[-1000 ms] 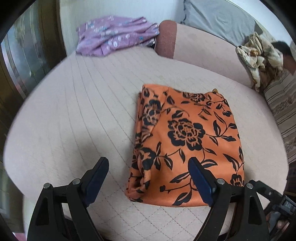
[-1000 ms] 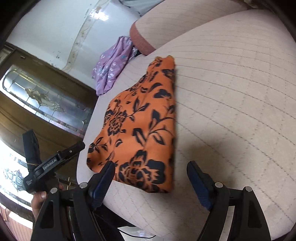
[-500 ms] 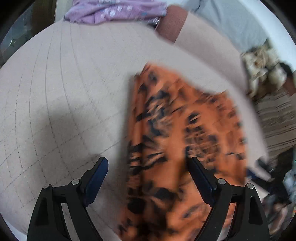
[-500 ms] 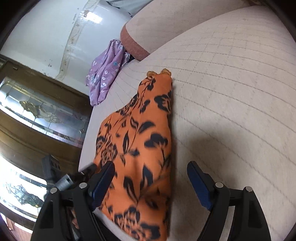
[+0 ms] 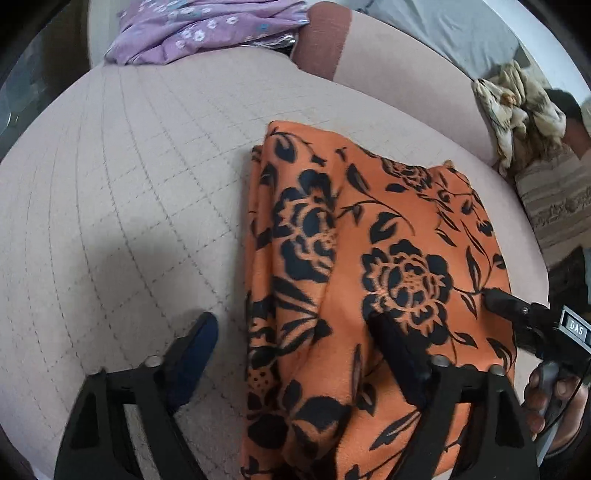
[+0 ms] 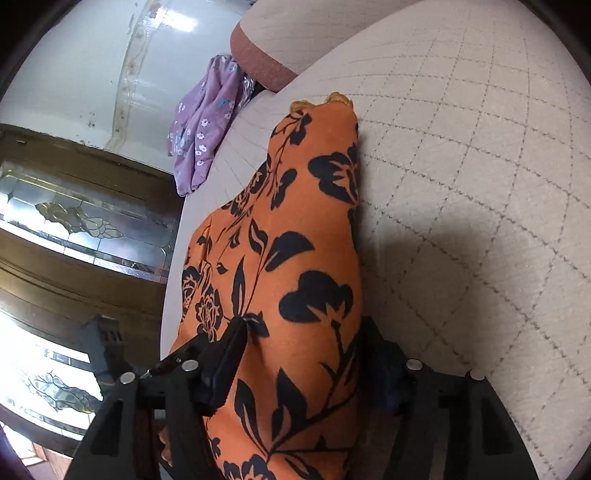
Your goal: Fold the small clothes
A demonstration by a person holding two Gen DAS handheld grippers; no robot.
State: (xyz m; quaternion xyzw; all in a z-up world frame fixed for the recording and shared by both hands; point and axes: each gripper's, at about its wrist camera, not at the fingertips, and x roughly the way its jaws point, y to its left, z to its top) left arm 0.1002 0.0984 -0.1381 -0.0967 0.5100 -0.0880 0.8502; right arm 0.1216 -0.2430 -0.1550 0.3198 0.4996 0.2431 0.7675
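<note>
An orange garment with black flowers [image 5: 373,266] lies folded on the quilted beige cushion [image 5: 122,206]. My left gripper [image 5: 295,350] is open and straddles the garment's near left edge, its left finger on the cushion and its right finger [image 5: 399,350] on top of the cloth. My right gripper [image 6: 299,354] is open around the garment [image 6: 295,258] at its near right end, cloth bulging between the fingers. It also shows at the right edge of the left wrist view [image 5: 517,310], its tip on the cloth.
A purple flowered garment [image 5: 207,29] lies at the far back of the cushion, also in the right wrist view [image 6: 207,125]. A brown bolster [image 5: 321,40] and a crumpled cream cloth [image 5: 517,110] lie beyond. A glass-panelled wooden door [image 6: 74,229] stands left.
Both grippers have moved forward onto the near end of the orange garment. The garment's near end now sits between both pairs of fingers.
</note>
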